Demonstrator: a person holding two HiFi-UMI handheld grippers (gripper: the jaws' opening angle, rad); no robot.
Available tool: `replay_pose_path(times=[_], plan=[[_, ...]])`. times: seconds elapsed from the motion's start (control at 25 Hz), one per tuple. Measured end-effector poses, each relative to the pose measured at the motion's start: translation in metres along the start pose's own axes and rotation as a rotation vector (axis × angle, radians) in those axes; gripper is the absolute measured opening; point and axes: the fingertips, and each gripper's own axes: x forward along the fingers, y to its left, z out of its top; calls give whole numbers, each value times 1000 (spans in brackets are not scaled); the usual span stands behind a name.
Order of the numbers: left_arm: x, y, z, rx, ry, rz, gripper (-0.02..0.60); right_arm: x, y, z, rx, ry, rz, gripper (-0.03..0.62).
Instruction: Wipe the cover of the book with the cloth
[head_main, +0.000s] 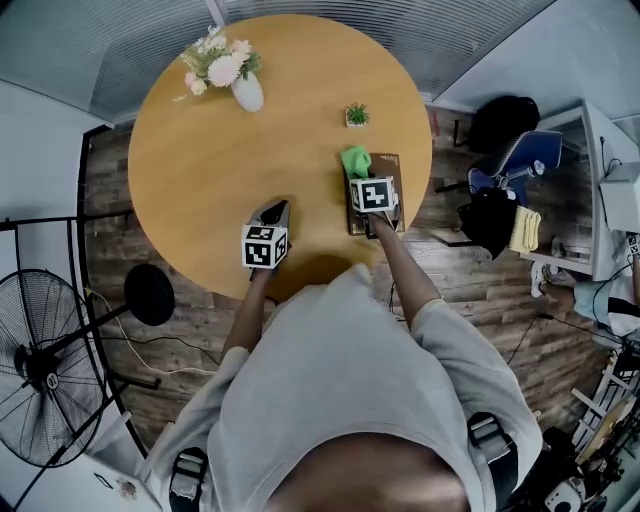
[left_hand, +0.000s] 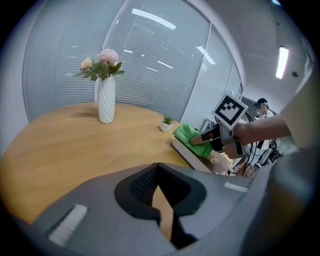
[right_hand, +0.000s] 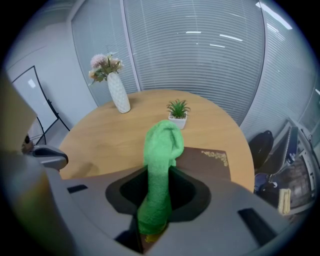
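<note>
A brown book (head_main: 392, 168) with gold ornament lies at the right edge of the round wooden table (head_main: 220, 170). A green cloth (head_main: 355, 160) is bunched on the book's far left corner. My right gripper (head_main: 360, 178) is shut on the cloth (right_hand: 160, 150), which runs up between its jaws and droops forward over the book (right_hand: 205, 160). The left gripper view shows the cloth (left_hand: 187, 134) pressed on the book (left_hand: 192, 156) by the right gripper (left_hand: 206, 141). My left gripper (head_main: 277, 210) hovers over bare table left of the book, shut (left_hand: 162, 200) and holding nothing.
A white vase of flowers (head_main: 246, 90) stands at the table's far left. Just beyond the book sits a small potted plant (head_main: 357, 115). A floor fan (head_main: 40, 370) stands off the table to the left, and a chair with bags (head_main: 510, 170) to the right.
</note>
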Motion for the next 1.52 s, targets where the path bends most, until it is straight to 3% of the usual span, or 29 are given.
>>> replay_pose_path(times=[1.52], plan=[[24,-36,5,23,16,-11,8,-21,-86,-20,46,4,-65,100]])
